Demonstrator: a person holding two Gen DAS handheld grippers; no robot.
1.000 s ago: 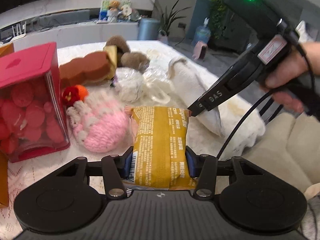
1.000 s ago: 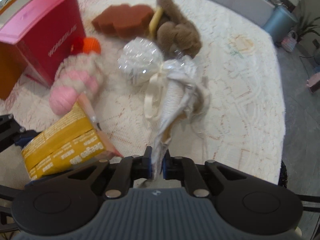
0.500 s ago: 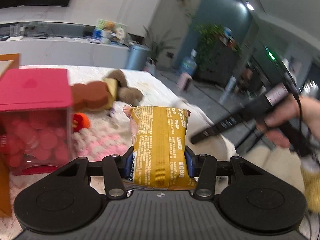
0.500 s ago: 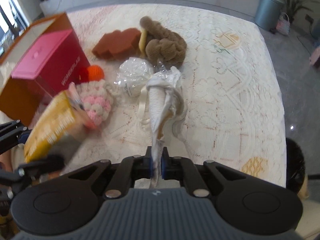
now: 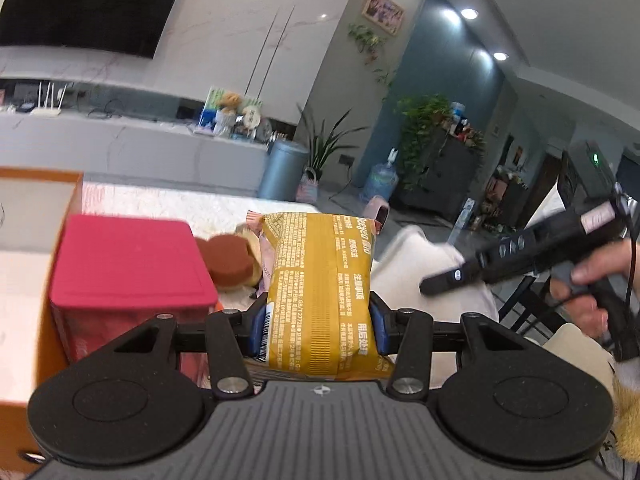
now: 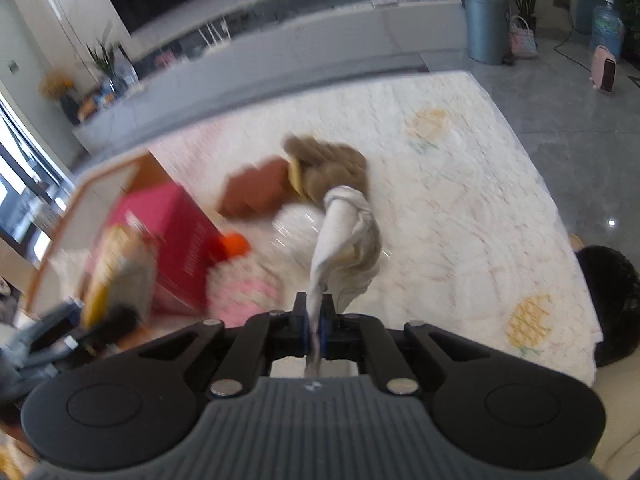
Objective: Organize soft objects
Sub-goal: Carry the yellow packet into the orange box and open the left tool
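My left gripper [image 5: 316,318] is shut on a yellow tissue pack [image 5: 320,276] and holds it up above the table; the pack also shows blurred in the right wrist view [image 6: 112,268]. My right gripper [image 6: 315,320] is shut on a white cloth [image 6: 344,228] that hangs lifted over the table. In the left wrist view the cloth [image 5: 420,268] sits right of the pack, with the right gripper's body [image 5: 520,252] beyond it. On the table lie a brown sponge [image 6: 256,194], a brown plush [image 6: 332,168], a pink knitted toy [image 6: 244,288] and a clear-wrapped white ball [image 6: 296,228].
A pink lidded box [image 5: 128,276] stands left of the pack, with an orange cardboard box [image 5: 36,216] behind it. The table has a white lace cloth [image 6: 460,200]. A dark bin [image 6: 612,300] stands off the table's right edge.
Both grippers have risen from the table with their loads. The left gripper has tilted up, so the room fills its view. The right gripper has lifted the cloth higher and its view is blurred.
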